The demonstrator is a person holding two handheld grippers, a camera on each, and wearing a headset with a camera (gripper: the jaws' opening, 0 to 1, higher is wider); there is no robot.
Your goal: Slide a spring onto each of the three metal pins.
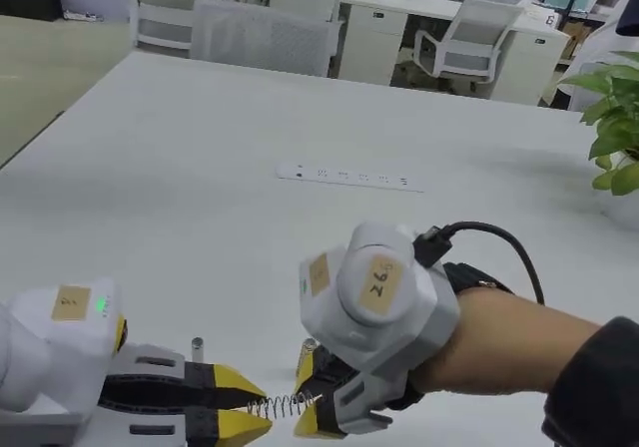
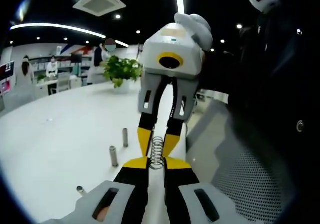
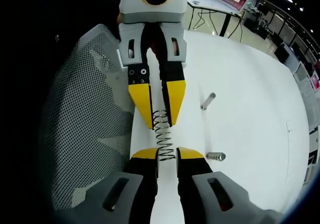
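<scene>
A thin metal spring (image 1: 285, 404) is stretched level between my two grippers near the table's front edge. In the head view my left gripper (image 1: 258, 408) holds the spring's left end and my right gripper (image 1: 312, 407) its right end. In the left gripper view my left gripper (image 2: 156, 164) is shut on the near end of the spring (image 2: 157, 153). In the right gripper view my right gripper (image 3: 167, 155) is shut on the near end of the spring (image 3: 163, 133). Short metal pins stand on the white table: one pin (image 1: 198, 348), two pins (image 2: 125, 137) (image 2: 114, 156), another pin (image 3: 208, 101).
A white power strip (image 1: 341, 177) lies mid-table. A potted plant (image 1: 614, 118) stands at the right edge, with office chairs (image 1: 262, 33) beyond the far edge. A mesh chair seat (image 3: 85, 109) sits just off the table's near edge. The person's sleeve (image 1: 589, 387) reaches in from the right.
</scene>
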